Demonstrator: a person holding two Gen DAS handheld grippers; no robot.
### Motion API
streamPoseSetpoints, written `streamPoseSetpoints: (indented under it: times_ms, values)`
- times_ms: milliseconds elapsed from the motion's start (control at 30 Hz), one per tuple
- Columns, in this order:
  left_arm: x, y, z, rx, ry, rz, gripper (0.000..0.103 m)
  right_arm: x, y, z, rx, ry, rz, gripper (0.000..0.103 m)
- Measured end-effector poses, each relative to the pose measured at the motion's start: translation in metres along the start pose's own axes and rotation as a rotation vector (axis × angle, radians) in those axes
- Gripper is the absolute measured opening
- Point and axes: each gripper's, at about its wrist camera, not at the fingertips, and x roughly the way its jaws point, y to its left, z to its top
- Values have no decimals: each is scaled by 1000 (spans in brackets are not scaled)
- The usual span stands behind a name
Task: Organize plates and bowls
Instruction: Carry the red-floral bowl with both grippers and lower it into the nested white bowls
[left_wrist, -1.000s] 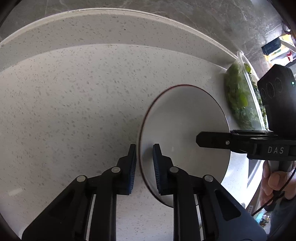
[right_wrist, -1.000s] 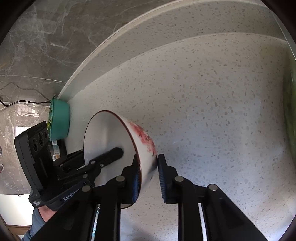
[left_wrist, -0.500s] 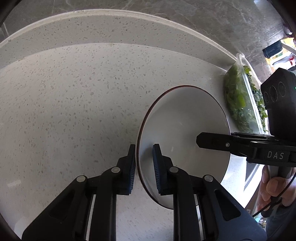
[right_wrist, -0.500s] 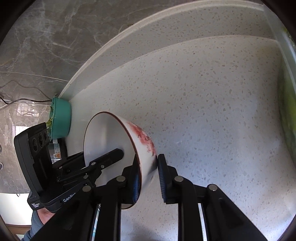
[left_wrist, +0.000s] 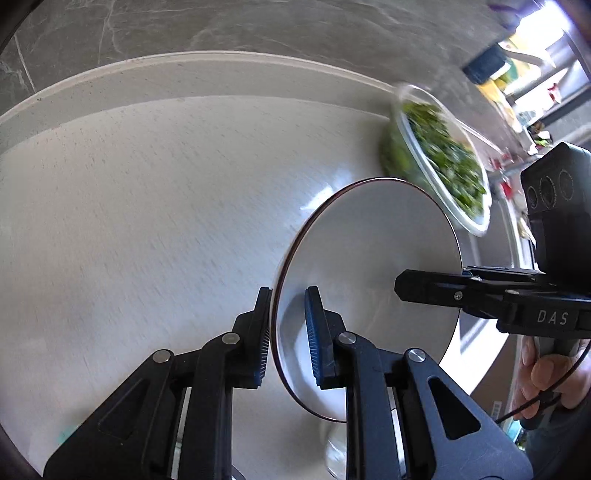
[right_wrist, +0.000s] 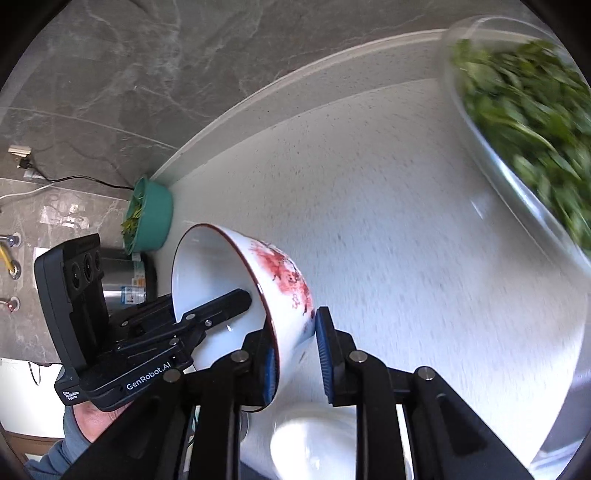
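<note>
A white bowl with a dark red rim and red pattern (right_wrist: 280, 280) is held in the air over the speckled counter by both grippers. My right gripper (right_wrist: 295, 354) is shut on its near rim, one finger inside, one outside. My left gripper (left_wrist: 288, 332) is shut on the opposite rim; the bowl's white inside (left_wrist: 369, 266) faces that camera. Each gripper shows in the other's view: the left one (right_wrist: 214, 314), the right one (left_wrist: 443, 291). Another white dish (right_wrist: 314, 443) lies below the bowl, partly hidden.
A clear glass bowl of green leaves (right_wrist: 524, 110) stands at the right, also in the left wrist view (left_wrist: 443, 162). A teal bowl with greens (right_wrist: 147, 214) sits by the backsplash, a metal pot (right_wrist: 122, 280) beside it. The grey marble wall rises behind.
Both grippers have lifted the bowl and carried it up and back from the counter. The views are motion-blurred. The glass bowl of greens and a white dish below have come into view.
</note>
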Motion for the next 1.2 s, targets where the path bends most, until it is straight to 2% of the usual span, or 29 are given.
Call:
streamPoseSetpoints:
  times_ms: [333,633,900,1100,1200]
  values:
    - [-15,-57,-72,41,44,-32,16,-39,-7,-72,14,-7,-13,23]
    - [-14,-71,-133,40,82,-45,16,-46,-14,-112,21,5,-30,24]
    - [6,-75,-163,55,100,5,21,-28,-24,-129,28,28,-53,24]
    - [14,-84,-164,106,66,65,21,-18,-26,-131,18,23,-73,24]
    - [18,-91,-161,143,41,100,25,-20,-29,-131,8,15,-77,23]
